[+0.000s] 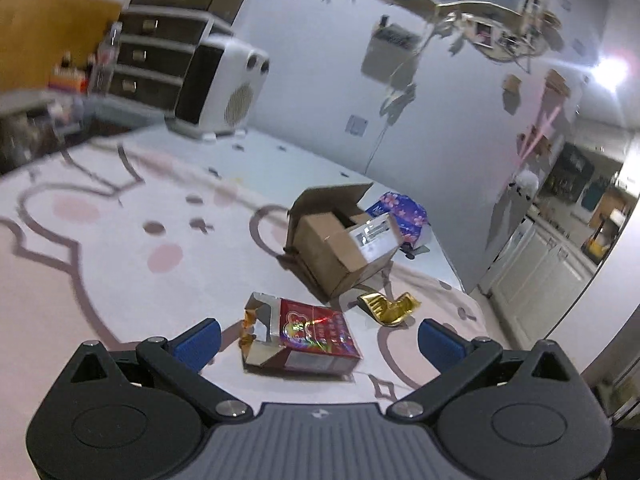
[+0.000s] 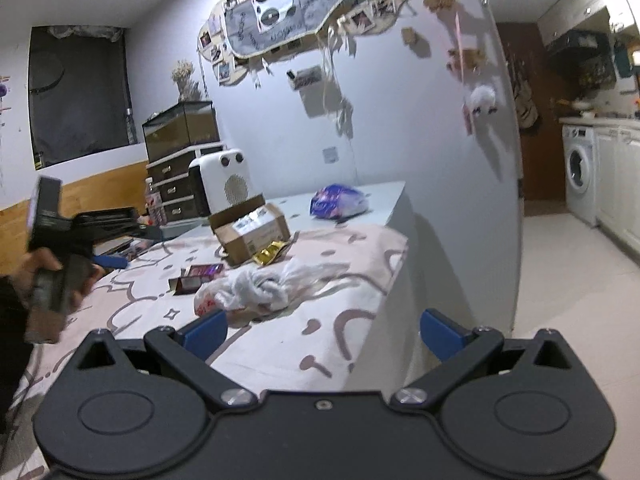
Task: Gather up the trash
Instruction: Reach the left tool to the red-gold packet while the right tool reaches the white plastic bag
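Observation:
In the left wrist view, a torn red carton (image 1: 308, 336) lies on the pink patterned cloth (image 1: 120, 240) just ahead of my open left gripper (image 1: 318, 342), between its blue fingers and apart from them. Beyond it sit a brown cardboard box (image 1: 344, 240), a gold wrapper (image 1: 390, 306) and a purple floral bag (image 1: 402, 212). In the right wrist view, a crumpled white plastic bag (image 2: 256, 288) lies near my open right gripper (image 2: 324, 330). The red carton (image 2: 200, 276), cardboard box (image 2: 252, 232), gold wrapper (image 2: 270, 256) and purple bag (image 2: 338, 202) lie farther back. The left gripper (image 2: 108, 260) shows at the left, held by a hand.
A white heater (image 1: 220, 84) and a dark drawer unit (image 1: 156, 60) stand at the back of the table. The table edge (image 2: 394, 280) drops off at the right to a tiled floor (image 2: 560, 280). A washing machine (image 2: 580, 172) stands farther right.

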Motion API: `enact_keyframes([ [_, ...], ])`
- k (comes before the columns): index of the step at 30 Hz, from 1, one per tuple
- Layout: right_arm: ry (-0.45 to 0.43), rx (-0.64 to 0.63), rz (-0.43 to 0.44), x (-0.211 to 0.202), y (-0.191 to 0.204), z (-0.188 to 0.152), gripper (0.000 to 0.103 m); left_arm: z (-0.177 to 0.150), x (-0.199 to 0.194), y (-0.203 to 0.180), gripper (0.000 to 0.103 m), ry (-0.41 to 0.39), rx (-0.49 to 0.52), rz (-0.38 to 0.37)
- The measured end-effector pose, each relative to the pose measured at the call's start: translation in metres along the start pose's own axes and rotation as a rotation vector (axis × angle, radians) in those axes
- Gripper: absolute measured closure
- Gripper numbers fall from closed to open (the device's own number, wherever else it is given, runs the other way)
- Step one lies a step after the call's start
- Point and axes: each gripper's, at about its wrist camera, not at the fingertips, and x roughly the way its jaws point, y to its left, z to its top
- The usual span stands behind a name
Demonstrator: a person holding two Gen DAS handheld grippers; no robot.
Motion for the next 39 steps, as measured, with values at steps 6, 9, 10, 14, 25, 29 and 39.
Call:
enact_keyframes([
  [6,0.028,-0.025,-0.007,0.021,0.005,0.001,0.000,-0.009,0.042,0.017,0.000,0.086,-0.057,-0.079],
  [9,0.032,-0.033,-0.010,0.031,0.008,0.003,0.000,-0.014,0.043,0.014,0.000,0.129,-0.016,-0.151],
  [10,0.033,-0.036,-0.008,0.035,0.009,0.004,0.000,-0.015,0.042,0.011,0.000,0.155,-0.003,-0.184],
  [14,0.056,-0.064,-0.001,0.057,0.016,0.006,0.000,-0.023,0.037,-0.004,0.000,0.265,0.073,-0.386],
  [25,0.191,0.046,0.061,0.111,0.047,0.017,0.013,-0.017,0.012,-0.029,0.000,0.061,0.345,-0.156],
  [29,0.242,0.220,0.100,0.131,0.059,0.028,0.017,-0.025,0.027,-0.023,0.000,0.028,0.378,-0.055],
  [39,0.244,0.454,0.079,0.177,0.099,0.019,0.024,-0.016,0.049,0.001,0.002,0.094,0.253,-0.093],
])
